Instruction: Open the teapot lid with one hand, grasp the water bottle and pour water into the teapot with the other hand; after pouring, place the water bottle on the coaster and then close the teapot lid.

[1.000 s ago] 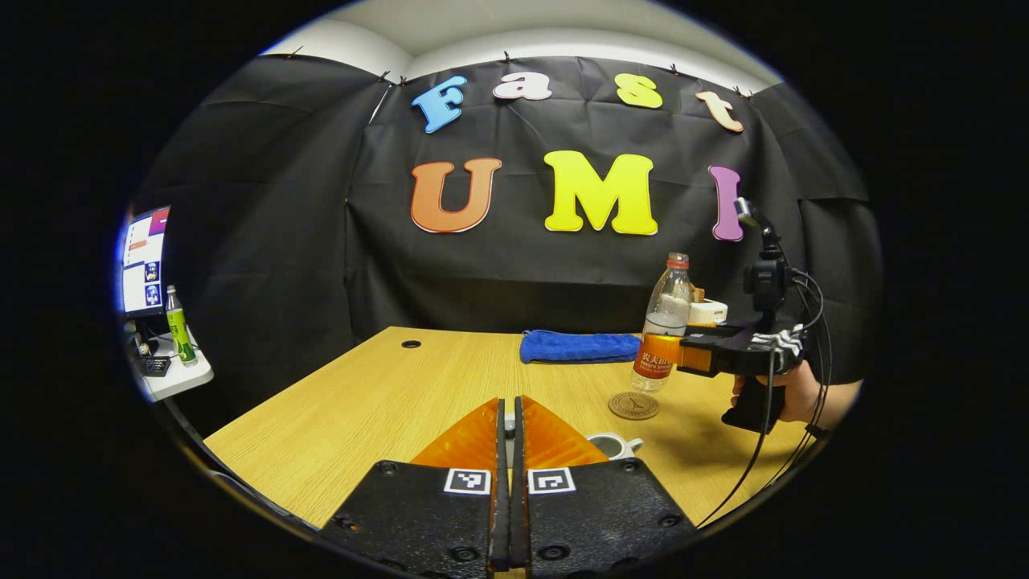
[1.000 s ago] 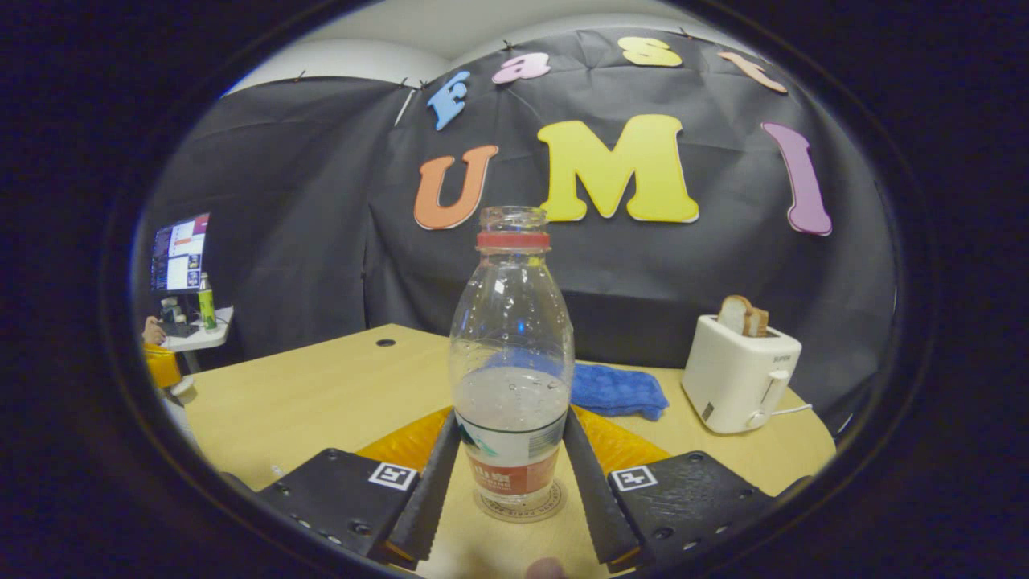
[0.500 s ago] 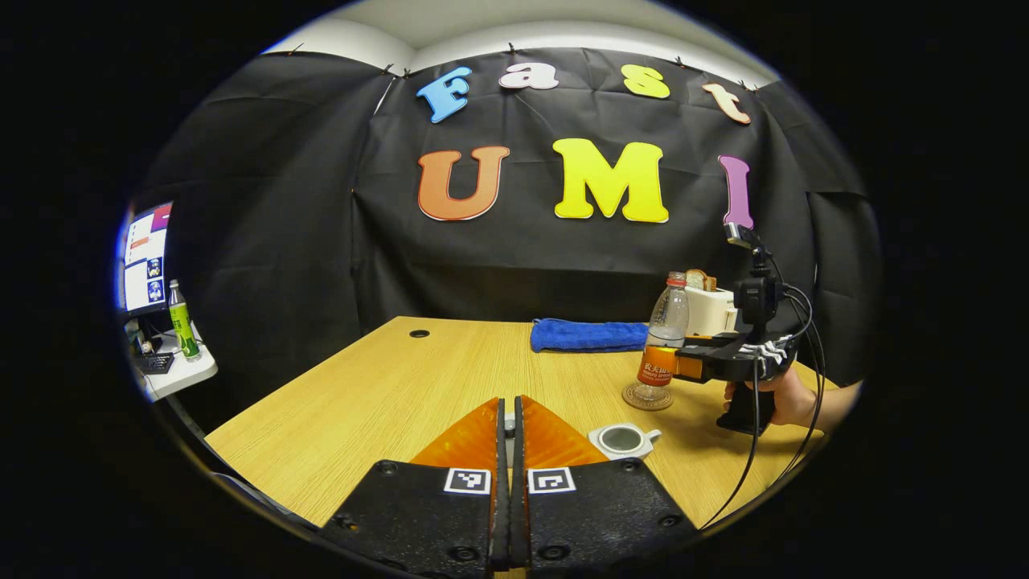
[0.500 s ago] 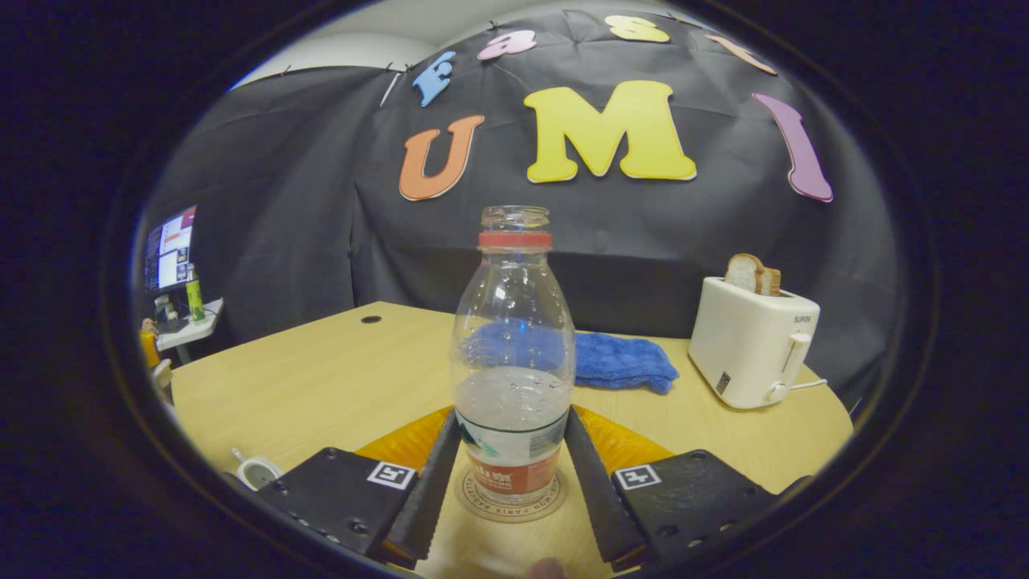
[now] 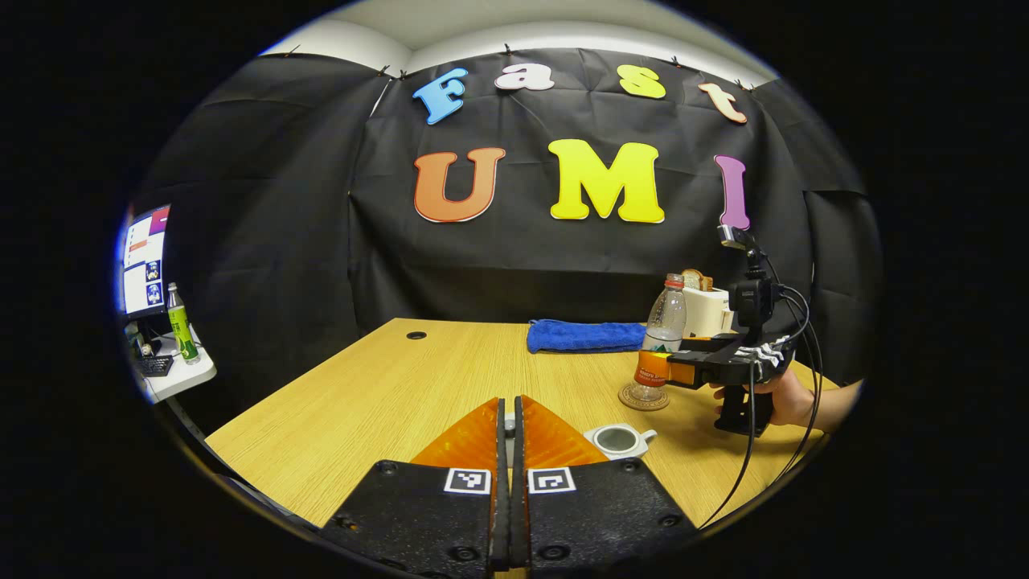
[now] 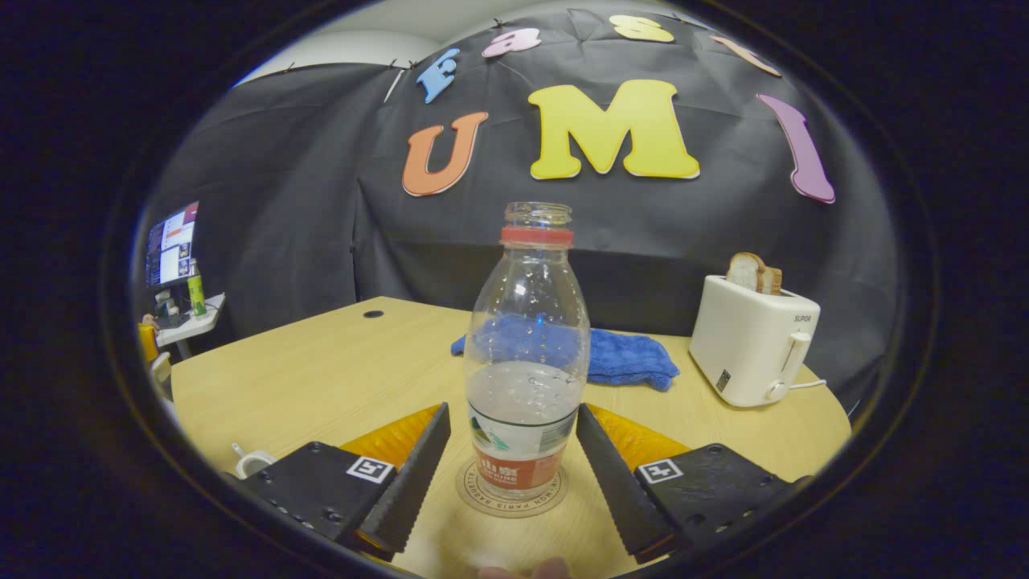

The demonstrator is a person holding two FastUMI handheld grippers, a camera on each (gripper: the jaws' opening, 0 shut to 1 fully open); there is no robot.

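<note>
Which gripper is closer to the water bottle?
Right. The right gripper has its open fingers on either side of the water bottle on the coaster. The left gripper is farther off, over by the teapot.

A light wooden table [image 5: 378,394] with a round cable hole [image 5: 416,334] fills a booth draped in creased black cloth [image 5: 265,241] under a pale ceiling [image 5: 514,32], while a lit monitor [image 5: 143,261] glows above a small white side table [image 5: 181,378] at left.
</note>
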